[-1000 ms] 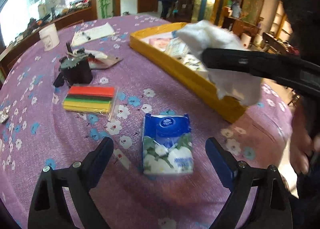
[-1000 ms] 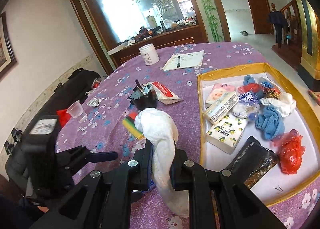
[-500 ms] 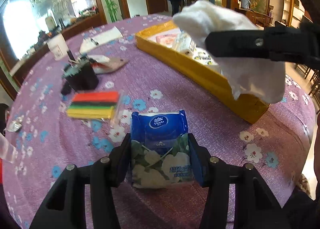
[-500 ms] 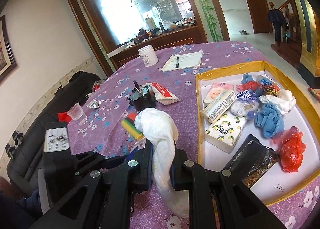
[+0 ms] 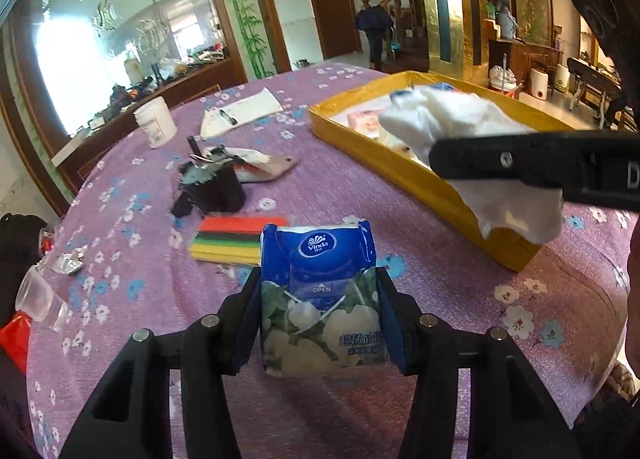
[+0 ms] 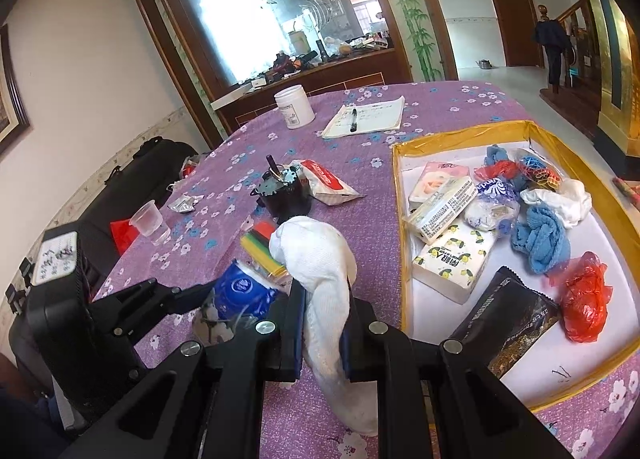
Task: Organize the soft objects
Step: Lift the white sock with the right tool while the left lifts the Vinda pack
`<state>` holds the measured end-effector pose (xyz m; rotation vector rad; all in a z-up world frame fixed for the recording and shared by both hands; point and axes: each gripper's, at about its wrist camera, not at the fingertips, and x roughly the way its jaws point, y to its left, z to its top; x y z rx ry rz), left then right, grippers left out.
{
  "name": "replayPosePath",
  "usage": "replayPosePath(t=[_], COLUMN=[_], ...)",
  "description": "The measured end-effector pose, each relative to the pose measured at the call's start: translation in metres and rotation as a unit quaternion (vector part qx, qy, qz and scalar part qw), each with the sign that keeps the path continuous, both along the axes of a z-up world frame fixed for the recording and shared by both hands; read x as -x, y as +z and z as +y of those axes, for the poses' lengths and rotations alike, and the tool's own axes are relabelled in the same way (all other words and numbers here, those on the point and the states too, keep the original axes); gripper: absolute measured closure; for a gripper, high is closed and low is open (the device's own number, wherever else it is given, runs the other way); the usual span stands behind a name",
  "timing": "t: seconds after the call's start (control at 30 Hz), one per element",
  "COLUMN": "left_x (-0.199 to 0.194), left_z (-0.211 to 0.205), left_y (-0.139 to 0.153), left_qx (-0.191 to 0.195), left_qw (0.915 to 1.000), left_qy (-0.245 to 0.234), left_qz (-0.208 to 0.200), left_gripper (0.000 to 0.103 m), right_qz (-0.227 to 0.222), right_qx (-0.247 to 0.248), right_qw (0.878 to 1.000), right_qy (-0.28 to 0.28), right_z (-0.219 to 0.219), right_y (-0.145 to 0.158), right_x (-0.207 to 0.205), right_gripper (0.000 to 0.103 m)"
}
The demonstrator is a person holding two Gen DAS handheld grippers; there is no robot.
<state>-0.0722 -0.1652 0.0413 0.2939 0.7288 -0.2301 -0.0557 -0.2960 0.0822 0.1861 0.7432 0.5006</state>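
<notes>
A blue tissue pack (image 5: 320,299) with white flowers sits between the pads of my left gripper (image 5: 320,315), which is shut on it, lifted slightly off the purple cloth. The same pack (image 6: 244,295) shows at lower left in the right wrist view. My right gripper (image 6: 322,335) is shut on a white sock (image 6: 320,259) that hangs down between its fingers; in the left wrist view the sock (image 5: 460,127) hangs over the near edge of the yellow tray (image 5: 404,171). The tray (image 6: 404,259) holds several tissue packs, cloths and bags.
On the purple flowered tablecloth (image 5: 440,279) lie a pack of coloured strips (image 5: 232,239), a black pot (image 5: 212,187), a torn wrapper (image 5: 264,163), a white jar (image 5: 154,121), a notepad with pen (image 5: 240,113) and a plastic cup (image 6: 150,223). A person stands far off by the stairs.
My left gripper came in around the tissue pack, shut on it and tilted up with it. The right gripper and sock kept still.
</notes>
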Motion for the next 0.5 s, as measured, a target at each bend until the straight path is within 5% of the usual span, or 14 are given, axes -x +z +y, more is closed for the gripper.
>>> replayPosePath(t=[0.5], left_x=[0.000], left_z=[0.018], left_y=[0.011], left_qx=[-0.024], left_qw=[0.9973], left_qy=[0.047], left_qz=[-0.051], left_gripper=[0.051], right_qz=[0.003], right_qx=[0.009], right_qw=[1.000], right_qy=[0.009], right_z=[0.011], right_y=[-0.002], right_x=[0.000], right_gripper=[0.088])
